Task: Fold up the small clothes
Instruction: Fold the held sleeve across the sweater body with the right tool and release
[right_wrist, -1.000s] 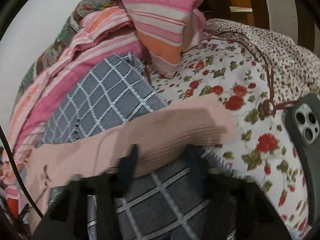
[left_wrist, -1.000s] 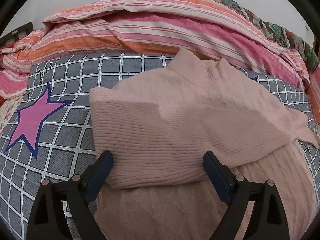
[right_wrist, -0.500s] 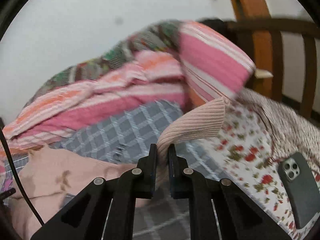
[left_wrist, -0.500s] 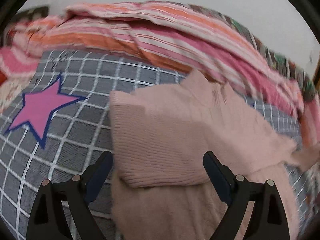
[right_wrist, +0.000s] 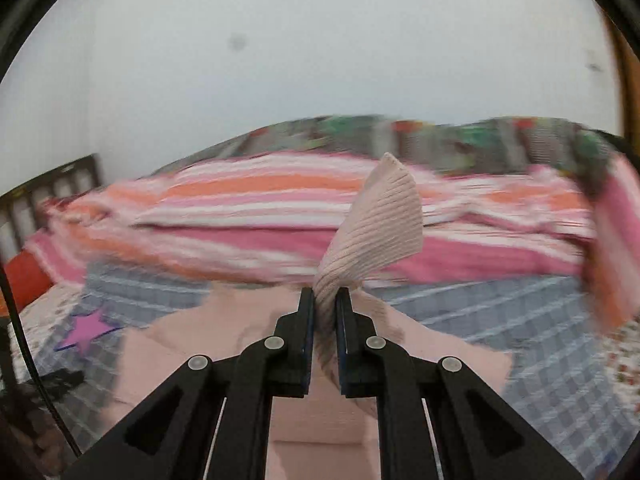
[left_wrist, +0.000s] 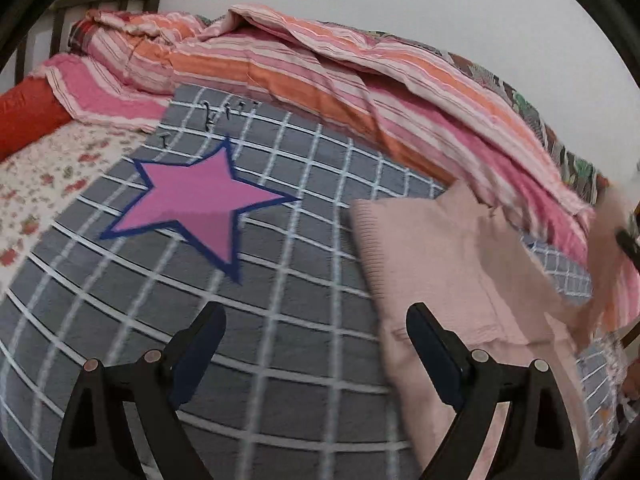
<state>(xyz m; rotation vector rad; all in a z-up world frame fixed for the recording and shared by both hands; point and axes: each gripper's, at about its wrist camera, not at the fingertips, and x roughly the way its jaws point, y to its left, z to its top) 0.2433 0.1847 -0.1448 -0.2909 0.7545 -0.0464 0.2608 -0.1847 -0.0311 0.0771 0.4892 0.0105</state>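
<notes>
Grey checked blanket with pink star under left gripper; striped quilt beyond; red pillow far left.

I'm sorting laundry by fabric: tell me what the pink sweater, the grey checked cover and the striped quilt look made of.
Sweater: soft matte knit, probably wool or acrylic; ribbed rows show on the cuff pinched in the right gripper.
Cover: flat woven cloth, likely cotton; smooth, with printed white lines and a star.
Quilt: thin woven cotton-like fabric, puffy and creased; its filling can't be seen.
</notes>
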